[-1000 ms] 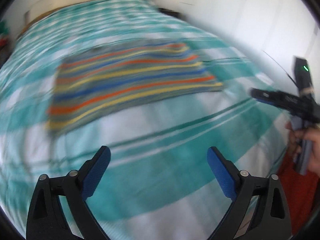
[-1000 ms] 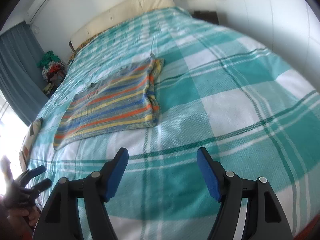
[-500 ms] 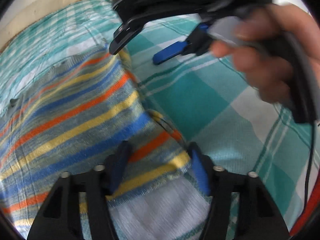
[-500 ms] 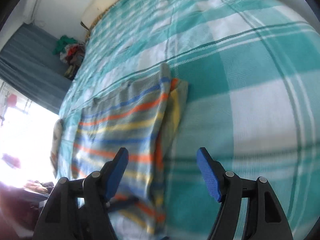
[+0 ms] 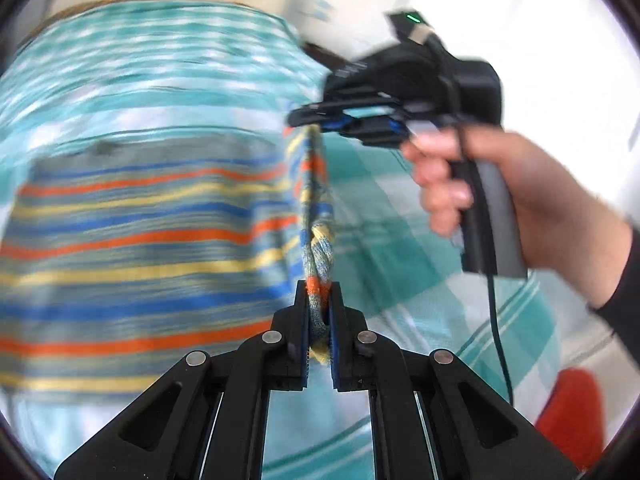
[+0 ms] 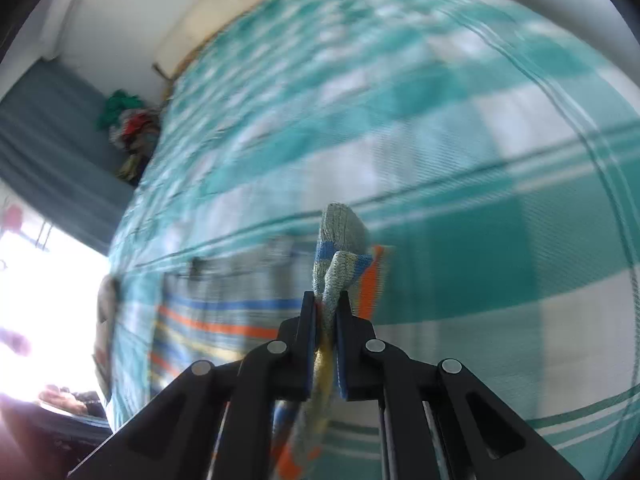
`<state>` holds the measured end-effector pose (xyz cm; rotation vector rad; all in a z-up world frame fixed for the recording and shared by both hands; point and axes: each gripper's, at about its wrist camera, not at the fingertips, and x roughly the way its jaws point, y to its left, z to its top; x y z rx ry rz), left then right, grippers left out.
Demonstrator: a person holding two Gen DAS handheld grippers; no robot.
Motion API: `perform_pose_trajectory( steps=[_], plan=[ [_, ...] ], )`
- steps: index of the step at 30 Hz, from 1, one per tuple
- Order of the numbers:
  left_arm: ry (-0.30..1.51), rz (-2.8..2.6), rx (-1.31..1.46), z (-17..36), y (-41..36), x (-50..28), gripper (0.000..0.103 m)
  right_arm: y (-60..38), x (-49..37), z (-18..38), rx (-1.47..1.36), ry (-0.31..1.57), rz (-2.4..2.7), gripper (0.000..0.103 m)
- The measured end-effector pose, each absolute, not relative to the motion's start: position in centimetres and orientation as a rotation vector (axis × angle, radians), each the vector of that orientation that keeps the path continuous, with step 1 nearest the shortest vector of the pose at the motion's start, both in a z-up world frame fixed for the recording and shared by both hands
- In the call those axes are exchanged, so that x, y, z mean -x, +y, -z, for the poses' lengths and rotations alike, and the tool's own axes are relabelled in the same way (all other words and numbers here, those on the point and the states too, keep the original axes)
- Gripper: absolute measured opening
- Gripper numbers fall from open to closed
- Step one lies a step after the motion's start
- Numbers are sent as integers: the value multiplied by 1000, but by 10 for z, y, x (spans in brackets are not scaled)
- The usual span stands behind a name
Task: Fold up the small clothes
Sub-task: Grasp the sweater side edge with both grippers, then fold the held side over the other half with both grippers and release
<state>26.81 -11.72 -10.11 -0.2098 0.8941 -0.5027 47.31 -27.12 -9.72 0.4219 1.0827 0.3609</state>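
- While the striped knit garment (image 5: 132, 240) lies mostly flat on the checked teal and white bedcover (image 5: 420, 288), its right edge is lifted off the bed and stretched between the two grippers.
- The left gripper (image 5: 319, 312) has its jaws pressed together on the near end of this edge; a twisted roll of grey, blue, orange and yellow knit comes out between the blue pads and goes up and away from the camera.
- The right gripper (image 5: 320, 122) is seen from the left wrist view at the far end of the same edge, with fingers pointing to the left, and the cloth hangs down from its closed tips.
- The person's right hand (image 5: 532, 204) holds the grey handle of this gripper from the right side, fingers wrapped around it, wrist bent a little downward, with a black sleeve at the forearm; a dark cable (image 5: 498, 340) hangs from the handle.
- From the right wrist view, the right gripper (image 6: 326, 312) is clamped on a bunched fold of the garment (image 6: 340, 248), which stands up above the tips, and the rest of the stripes spread to the left on the bedcover (image 6: 460, 168).
- A pile of coloured clothes (image 6: 128, 128) lies beside the bed, near the grey curtain (image 6: 52, 136).
- Both views are blurred.
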Motion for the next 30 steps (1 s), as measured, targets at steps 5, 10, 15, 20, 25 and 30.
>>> perform_pose_trajectory(
  steps=[5, 10, 15, 20, 25, 30],
  plan=[
    [894, 350, 355, 100, -28, -257, 5, -163, -479, 87, -334, 1063, -485, 9],
    [915, 235, 449, 114, 34, -253, 5, -63, -487, 105, -256, 1097, -565, 9],
    [942, 165, 509, 130, 72, -250, 5, -6, -490, 131, -186, 1146, -598, 9],
    [985, 111, 510, 147, 88, -257, 15, 28, -492, 159, -165, 1193, -641, 16],
    [998, 54, 545, 143, 113, -255, 35, 7, -477, 137, -269, 1116, -693, 37],
    [877, 75, 518, 111, 122, -252, 35, -57, -438, 89, -29, 958, -614, 37]
  ],
)
